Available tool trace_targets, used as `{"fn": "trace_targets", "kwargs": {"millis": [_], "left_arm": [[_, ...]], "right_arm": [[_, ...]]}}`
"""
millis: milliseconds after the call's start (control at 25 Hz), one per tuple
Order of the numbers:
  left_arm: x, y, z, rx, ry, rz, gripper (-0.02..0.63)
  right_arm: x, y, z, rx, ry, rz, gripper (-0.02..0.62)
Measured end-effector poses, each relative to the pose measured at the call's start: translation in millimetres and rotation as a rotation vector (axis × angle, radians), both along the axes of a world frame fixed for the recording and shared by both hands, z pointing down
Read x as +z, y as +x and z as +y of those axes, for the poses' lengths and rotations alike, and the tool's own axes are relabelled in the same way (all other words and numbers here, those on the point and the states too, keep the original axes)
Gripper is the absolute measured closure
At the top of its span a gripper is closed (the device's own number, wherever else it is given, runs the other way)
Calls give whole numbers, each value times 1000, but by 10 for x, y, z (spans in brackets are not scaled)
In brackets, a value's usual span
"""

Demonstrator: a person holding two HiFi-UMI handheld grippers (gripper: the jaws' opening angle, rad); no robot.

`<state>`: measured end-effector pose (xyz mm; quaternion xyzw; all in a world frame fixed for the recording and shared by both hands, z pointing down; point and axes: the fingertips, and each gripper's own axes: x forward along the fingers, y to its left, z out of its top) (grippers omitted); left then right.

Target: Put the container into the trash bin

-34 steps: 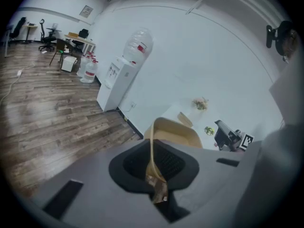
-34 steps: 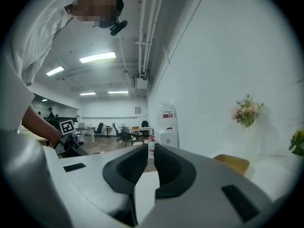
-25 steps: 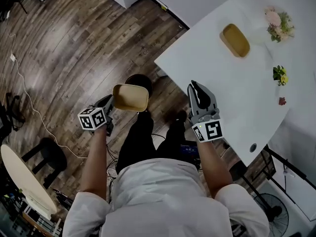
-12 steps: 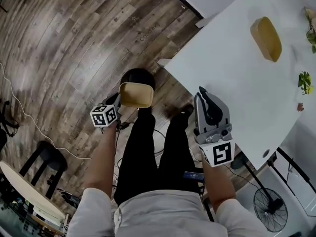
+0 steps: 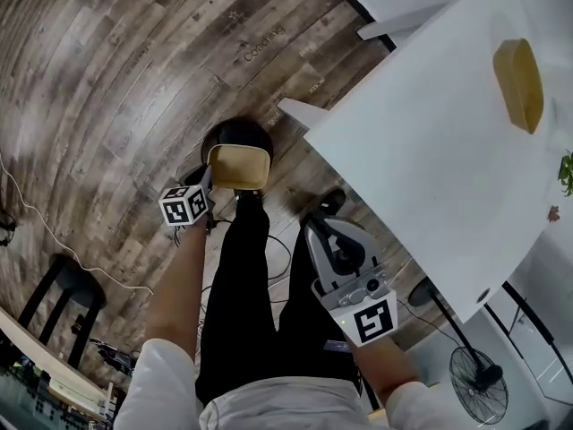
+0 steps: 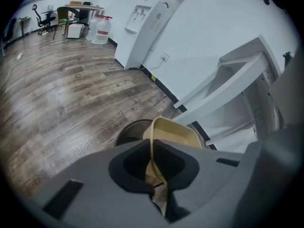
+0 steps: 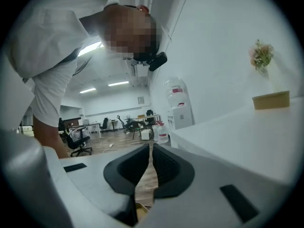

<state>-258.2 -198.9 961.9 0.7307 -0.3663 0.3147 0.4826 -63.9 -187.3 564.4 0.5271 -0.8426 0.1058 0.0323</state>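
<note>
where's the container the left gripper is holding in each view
Head view: left of centre, the container in the left gripper, overlapping the trash bin.
Left gripper view: lower centre, rim pinched between the shut jaws.
Right gripper view: not identifiable; the tan box far right is a second container.
Shared landmark: the white table.
</note>
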Motion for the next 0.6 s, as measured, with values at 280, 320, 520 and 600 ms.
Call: {"fn": "trace_targets", "kwargs": {"millis": [280,320,520,600], "left_arm": [[428,25,-9,7,14,-51,578],[479,32,-20,13,21,-58,578],[788,70,103,12,-38,-58,311],[768,49,109,20,-23,-60,302]], "right_arm": [[388,-17,115,-42,-57,-1,547],[437,-10,130,-45,-64,-2,546],[578,26,207,-59,-82,-5,546],[584,11,215,-61,-78,-3,547]]}}
